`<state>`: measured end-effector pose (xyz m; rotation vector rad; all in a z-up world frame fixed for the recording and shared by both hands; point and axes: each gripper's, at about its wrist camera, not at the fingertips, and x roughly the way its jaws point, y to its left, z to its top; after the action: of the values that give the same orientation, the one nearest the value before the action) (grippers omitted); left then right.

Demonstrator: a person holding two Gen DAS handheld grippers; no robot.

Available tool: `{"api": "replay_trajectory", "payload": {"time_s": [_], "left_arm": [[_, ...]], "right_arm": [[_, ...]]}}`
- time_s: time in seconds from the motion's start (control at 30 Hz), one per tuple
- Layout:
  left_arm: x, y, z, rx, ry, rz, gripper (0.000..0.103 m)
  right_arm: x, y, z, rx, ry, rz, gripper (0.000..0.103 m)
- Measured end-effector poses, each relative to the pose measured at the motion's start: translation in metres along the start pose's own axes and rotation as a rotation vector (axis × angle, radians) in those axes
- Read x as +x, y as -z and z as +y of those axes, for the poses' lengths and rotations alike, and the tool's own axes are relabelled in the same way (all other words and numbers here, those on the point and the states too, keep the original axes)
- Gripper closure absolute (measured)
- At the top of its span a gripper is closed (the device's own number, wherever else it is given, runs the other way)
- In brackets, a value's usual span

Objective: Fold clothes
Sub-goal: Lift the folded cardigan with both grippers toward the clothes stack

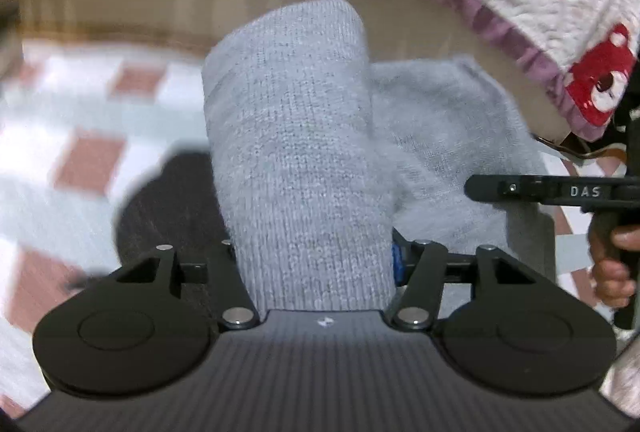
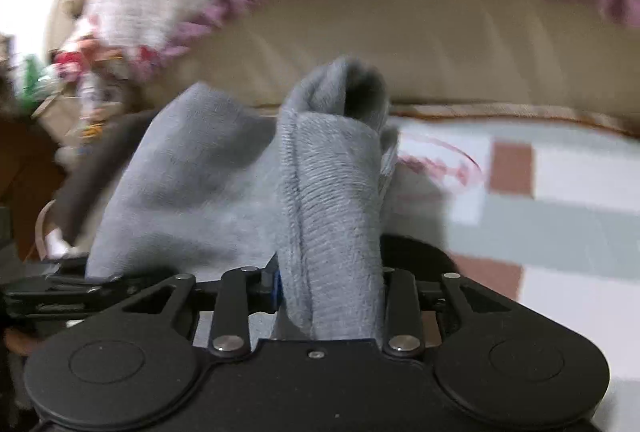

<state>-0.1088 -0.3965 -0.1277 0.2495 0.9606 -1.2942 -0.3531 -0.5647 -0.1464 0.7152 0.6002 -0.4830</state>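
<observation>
Both tongs, left tongs [image 1: 316, 264] and right tongs [image 2: 332, 292], are clamped on the grey knit garment [image 1: 296, 136]; only the left view catches a hand [image 1: 612, 264] at 3 o'clock.

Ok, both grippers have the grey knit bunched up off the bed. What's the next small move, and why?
Probably draw the two grippers apart sideways to spread the cloth. The grey knit garment runs bunched between the left gripper's jaws, and the right gripper clamps another thick gathered edge, with slack fabric sagging between them above the checkered bedspread. It looks too crumpled to fold cleanly yet.
</observation>
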Motion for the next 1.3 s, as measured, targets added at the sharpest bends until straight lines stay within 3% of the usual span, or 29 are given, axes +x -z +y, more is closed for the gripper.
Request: {"api": "replay_trajectory", "payload": {"time_s": [0.07, 0.13, 0.2, 0.27, 0.4, 0.43, 0.47, 0.5, 0.53, 0.7, 0.97, 1.17, 1.3], "left_arm": [[0.007, 0.002, 0.023, -0.123, 0.038, 0.039, 0.043], [0.007, 0.005, 0.048, -0.303, 0.134, 0.056, 0.042], [0.007, 0.007, 0.062, -0.408, 0.203, 0.062, 0.041], [0.010, 0.006, 0.053, -0.335, 0.166, 0.079, 0.040], [0.018, 0.010, 0.025, -0.175, 0.072, 0.097, 0.026], [0.017, 0.011, 0.024, -0.161, 0.068, 0.089, 0.027], [0.013, 0.012, 0.026, -0.155, 0.073, 0.073, 0.032], [0.010, 0.013, 0.029, -0.150, 0.078, 0.057, 0.044], [0.005, 0.013, 0.029, -0.135, 0.080, 0.041, 0.049], [-0.011, 0.008, 0.005, -0.007, 0.035, -0.018, 0.051], [-0.011, 0.010, 0.008, -0.036, 0.002, -0.026, 0.051], [-0.042, 0.017, -0.022, 0.091, -0.013, -0.084, 0.051], [-0.076, 0.021, -0.031, 0.115, -0.042, -0.125, 0.051]], "right_arm": [[0.005, 0.000, -0.020, 0.087, -0.046, 0.040, 0.052], [0.010, -0.002, -0.036, 0.179, -0.121, 0.117, 0.040], [0.018, -0.002, -0.038, 0.166, -0.154, 0.171, 0.038], [0.024, -0.001, -0.031, 0.086, -0.157, 0.201, 0.037], [0.046, 0.003, -0.025, 0.031, -0.198, 0.193, 0.034], [0.051, 0.003, -0.023, 0.022, -0.207, 0.187, 0.036], [0.054, 0.000, -0.020, 0.013, -0.199, 0.188, 0.049], [0.053, -0.001, -0.014, -0.002, -0.182, 0.189, 0.055], [0.048, -0.002, -0.004, -0.033, -0.169, 0.173, 0.059], [0.021, -0.007, 0.046, -0.152, -0.112, 0.065, 0.065], [-0.003, -0.009, 0.067, -0.074, -0.050, 0.018, 0.067], [-0.041, 0.011, 0.073, 0.053, -0.044, -0.076, 0.068], [-0.055, 0.016, 0.108, -0.005, -0.060, -0.131, 0.068]]}}
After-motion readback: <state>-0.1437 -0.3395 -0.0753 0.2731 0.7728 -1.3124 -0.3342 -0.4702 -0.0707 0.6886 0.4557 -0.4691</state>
